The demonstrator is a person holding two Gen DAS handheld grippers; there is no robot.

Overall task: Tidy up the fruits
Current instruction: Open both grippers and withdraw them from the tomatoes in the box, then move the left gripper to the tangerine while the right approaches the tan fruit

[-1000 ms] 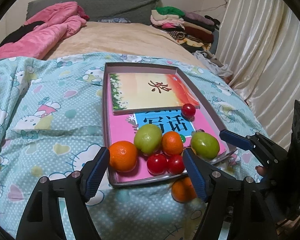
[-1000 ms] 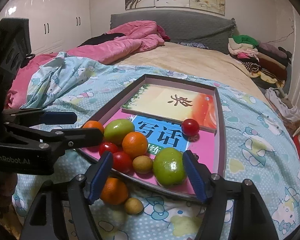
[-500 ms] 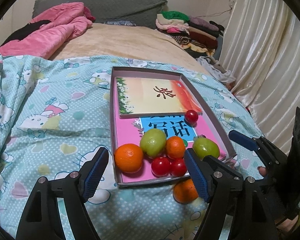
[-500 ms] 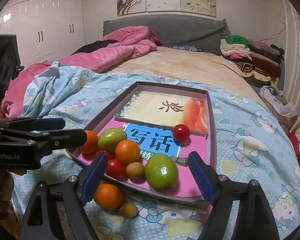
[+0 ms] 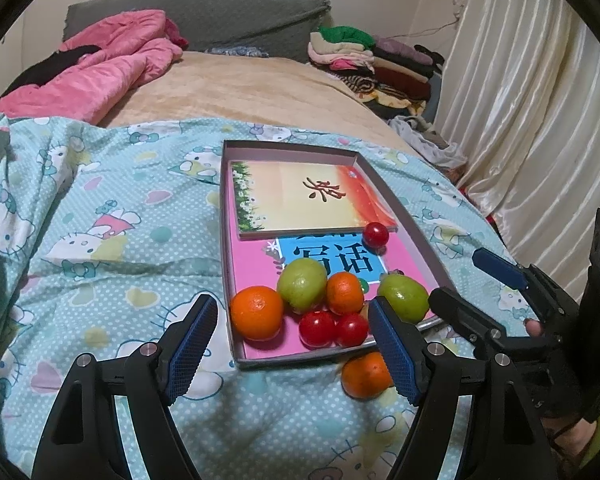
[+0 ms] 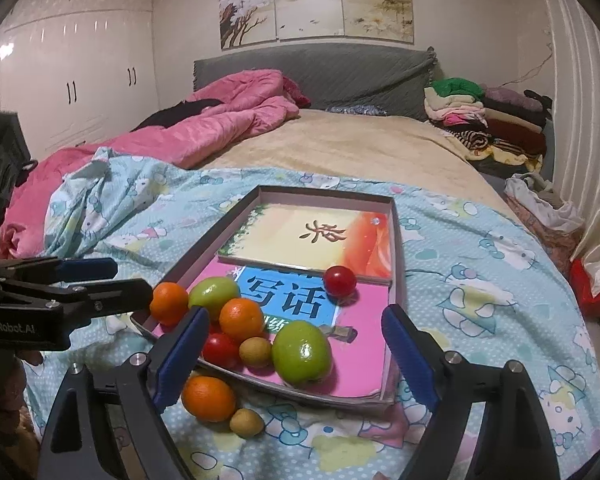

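Observation:
A shallow grey box tray (image 5: 225, 216) (image 6: 394, 240) lies on the bed and holds books and fruit: oranges (image 5: 257, 312) (image 6: 241, 319), green fruits (image 5: 302, 283) (image 6: 301, 352), red tomatoes (image 5: 317, 328) (image 6: 340, 280) and a small yellow-brown fruit (image 6: 255, 352). On the quilt in front of the tray lie an orange (image 6: 208, 398) (image 5: 363, 376) and a small yellow-brown fruit (image 6: 246, 422). My left gripper (image 5: 292, 350) is open and empty, just short of the tray's near edge. My right gripper (image 6: 296, 356) is open and empty, its fingers either side of the near green fruit.
A Hello Kitty quilt (image 5: 100, 240) covers the near bed. A pink duvet (image 5: 112, 68) and folded clothes (image 5: 360, 52) lie further back. Curtains (image 5: 540, 120) hang at the right. White wardrobes (image 6: 72, 80) stand at the left.
Both grippers have drawn back and risen, so the tray and fruit look smaller and further off. The fruit has not moved. Both grippers stay open.

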